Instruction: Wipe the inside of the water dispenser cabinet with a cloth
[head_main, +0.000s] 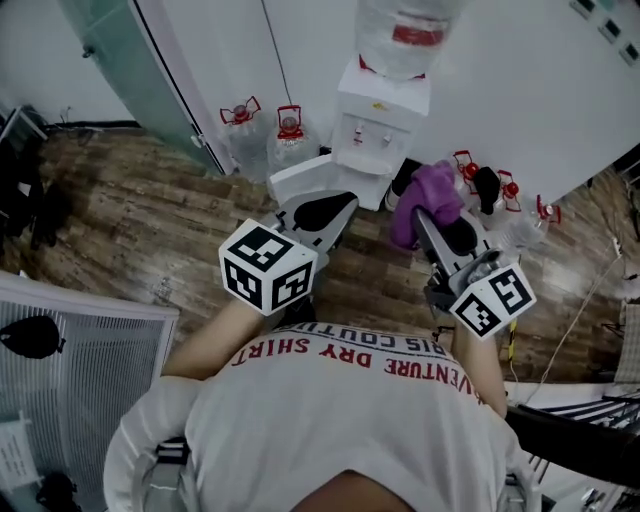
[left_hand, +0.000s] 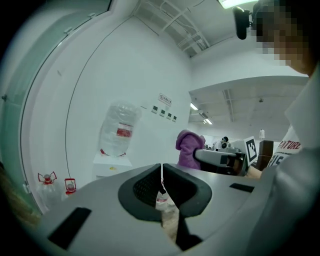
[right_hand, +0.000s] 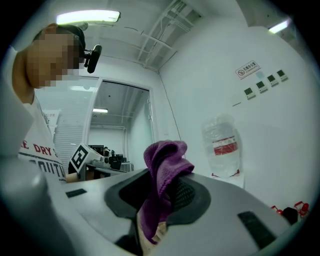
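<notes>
A white water dispenser (head_main: 378, 128) with a clear bottle (head_main: 405, 35) on top stands against the wall ahead; in the left gripper view the water dispenser (left_hand: 111, 165) and in the right gripper view its bottle (right_hand: 223, 146) appear small and distant. My right gripper (head_main: 432, 222) is shut on a purple cloth (head_main: 428, 200), which bunches up above the jaws and hangs between them; the cloth (right_hand: 163, 185) fills the right gripper view's centre. My left gripper (head_main: 322, 213) is shut with nothing in it, held left of the right one. The cabinet's inside is not visible.
Several empty water bottles with red handles (head_main: 265, 128) stand on the wood floor (head_main: 150, 230) left of the dispenser, and more (head_main: 500, 195) to its right. A glass door (head_main: 130, 70) is at the far left. A cable (head_main: 570, 320) runs along the floor at right.
</notes>
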